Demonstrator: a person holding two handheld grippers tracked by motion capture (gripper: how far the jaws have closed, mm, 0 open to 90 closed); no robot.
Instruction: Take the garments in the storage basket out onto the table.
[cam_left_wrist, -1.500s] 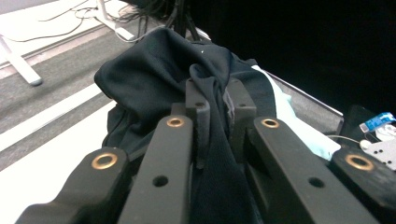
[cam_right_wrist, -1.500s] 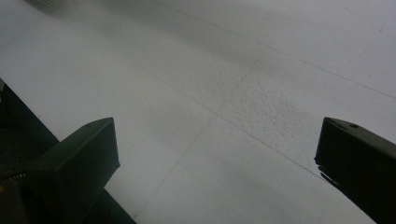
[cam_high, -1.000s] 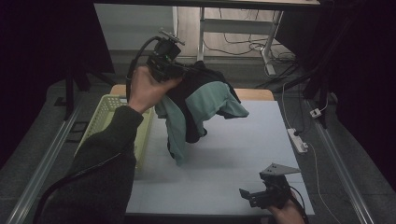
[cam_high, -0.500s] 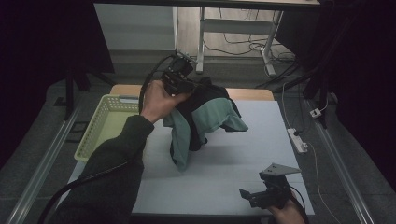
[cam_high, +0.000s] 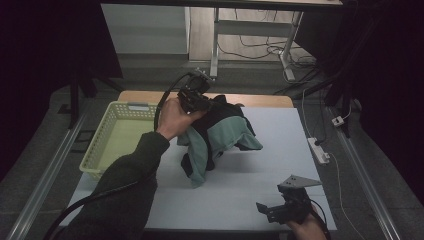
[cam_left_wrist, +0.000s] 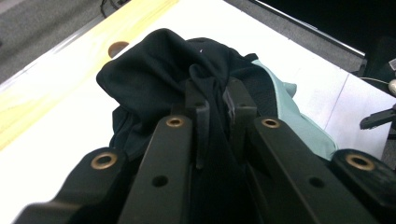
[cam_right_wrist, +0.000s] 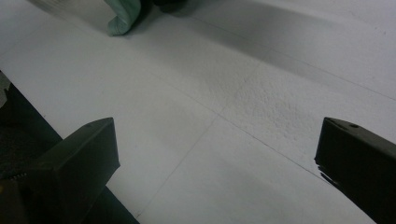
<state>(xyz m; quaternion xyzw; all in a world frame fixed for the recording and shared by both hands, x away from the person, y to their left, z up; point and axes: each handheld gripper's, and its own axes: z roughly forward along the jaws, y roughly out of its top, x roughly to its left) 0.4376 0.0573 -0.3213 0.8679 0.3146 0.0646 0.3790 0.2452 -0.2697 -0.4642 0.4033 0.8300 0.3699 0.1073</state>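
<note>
The left hand-held gripper (cam_high: 200, 100) has its jaws pinched tight on a fold of the black-and-teal garment (cam_high: 220, 137), holding it by the dark fabric at the far side of the counter (cam_high: 280, 165). In the left gripper view the cloth (cam_left_wrist: 177, 84) bunches up between and around the jaw tips, with the teal part trailing off to the right. Most of the garment hangs in a crumpled heap from that grip, its lower end touching the white counter near the middle. A yellow-green basket (cam_high: 117, 137) sits just beside it on the left edge of the counter.

The right hand-held gripper (cam_high: 280, 207) rests at the near right corner, well apart from the garment, jaws spread wide with nothing between them; its own view looks across bare counter (cam_right_wrist: 210, 116) toward a teal corner of the cloth (cam_right_wrist: 123, 14).

The main risk is probably the grip itself. The jaws appear to hold only a small bunched fold, so the fabric could slide out if the garment is lifted or swung quickly, dropping it in a heap. Because the cloth is crumpled, layers may also be caught together, so spreading it out could drag the wrong part. A hanging end could snag on the basket rim if the garment is carried that way, tipping or shifting the basket.
</note>
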